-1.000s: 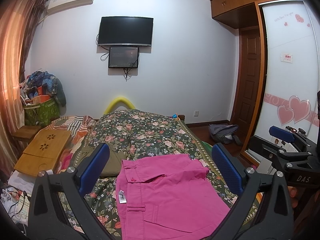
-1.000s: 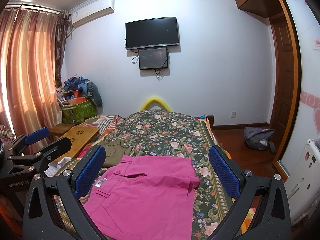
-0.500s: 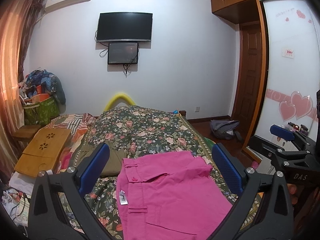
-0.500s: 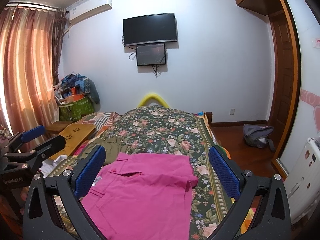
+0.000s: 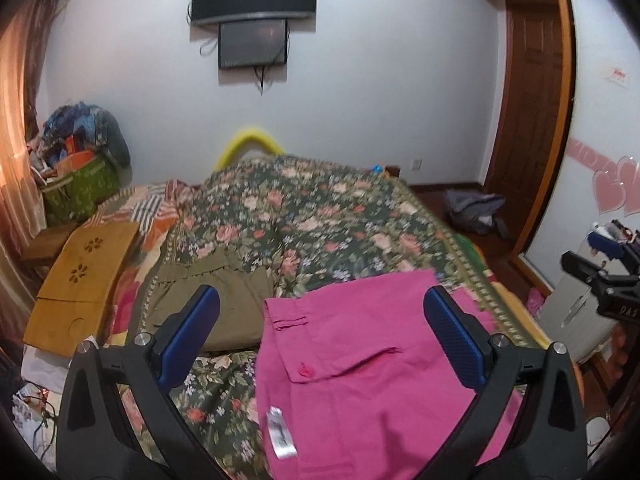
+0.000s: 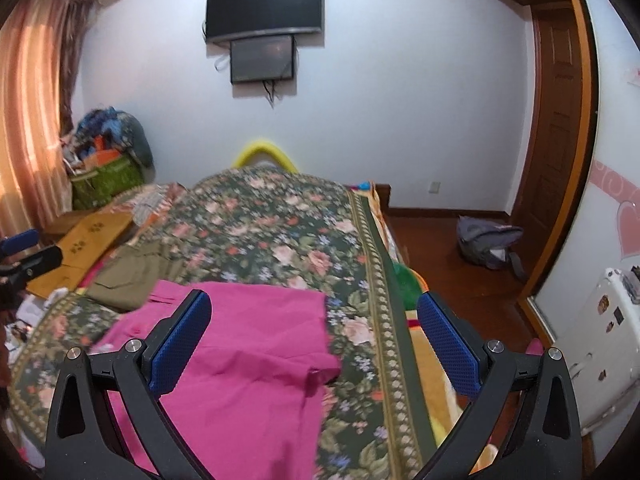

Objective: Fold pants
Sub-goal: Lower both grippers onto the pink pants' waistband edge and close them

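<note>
Pink pants [image 5: 360,360] lie spread on the floral bedspread [image 5: 304,216], waistband toward the far end, a white label [image 5: 280,432] on the left edge. My left gripper [image 5: 320,320] is open and empty, held above the pants' waistband. The pants also show in the right wrist view [image 6: 248,360]. My right gripper [image 6: 314,328] is open and empty, above the pants' right edge. Each gripper shows at the side of the other's view, the right one [image 5: 608,284] and the left one [image 6: 28,260].
Olive-green pants [image 5: 216,304] lie folded on the bed left of the pink ones. A wooden lap tray [image 5: 84,276] and a green bag [image 5: 76,188] are at the left. A grey backpack [image 6: 488,240] lies on the floor; a white appliance [image 6: 600,344] stands right.
Both grippers have tilted down and moved forward toward the bed, so the pants look larger and nearer. Both stay open and the pants have not moved.
</note>
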Demonstrator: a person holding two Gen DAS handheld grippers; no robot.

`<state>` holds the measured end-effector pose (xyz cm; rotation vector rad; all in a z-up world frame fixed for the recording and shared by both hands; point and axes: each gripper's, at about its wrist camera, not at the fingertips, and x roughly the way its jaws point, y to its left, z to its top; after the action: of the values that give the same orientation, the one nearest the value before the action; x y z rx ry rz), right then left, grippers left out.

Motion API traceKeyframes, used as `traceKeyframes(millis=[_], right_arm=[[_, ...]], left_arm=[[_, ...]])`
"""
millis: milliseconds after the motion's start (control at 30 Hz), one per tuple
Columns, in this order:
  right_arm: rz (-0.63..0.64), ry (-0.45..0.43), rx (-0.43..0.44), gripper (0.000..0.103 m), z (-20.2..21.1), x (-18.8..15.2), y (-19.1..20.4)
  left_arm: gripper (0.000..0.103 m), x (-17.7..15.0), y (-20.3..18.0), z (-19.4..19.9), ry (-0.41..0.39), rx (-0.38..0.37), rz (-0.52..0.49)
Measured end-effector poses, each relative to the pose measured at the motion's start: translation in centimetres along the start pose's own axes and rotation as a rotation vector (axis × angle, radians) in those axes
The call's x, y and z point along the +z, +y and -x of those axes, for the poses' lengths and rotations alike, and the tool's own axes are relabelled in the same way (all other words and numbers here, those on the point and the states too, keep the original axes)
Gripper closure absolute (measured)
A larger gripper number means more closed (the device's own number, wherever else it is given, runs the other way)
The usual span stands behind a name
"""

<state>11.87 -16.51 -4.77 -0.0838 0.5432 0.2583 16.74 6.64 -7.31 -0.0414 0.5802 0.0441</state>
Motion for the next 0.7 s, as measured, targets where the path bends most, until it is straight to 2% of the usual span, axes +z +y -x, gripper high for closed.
traceKeyframes(millis=[133,367,633,700], right_arm=[[0.010,0.050,-0.001,0.000,-3.1,0.3,-1.0],[-0.001,0.153,0.058,0.000,-10.1,0.6,-2.0],[0.025,0.292,0.108,0.003,-18.0,-0.2,-2.6],[0.036,0.313,0.110,0.009,-19.6,-0.5,-2.7]], left_arm=[[0.000,0.3,1.8,-5.3,0.080,0.016,0.011],[0.000,-0.4,3.9,-12.6,0.185,0.020,0.012],[0.020,-2.2,5.8,-19.8,0.313,0.027,-0.003],[0.024,-2.4,6.4,-21.2,0.333,0.047,-0.002]])
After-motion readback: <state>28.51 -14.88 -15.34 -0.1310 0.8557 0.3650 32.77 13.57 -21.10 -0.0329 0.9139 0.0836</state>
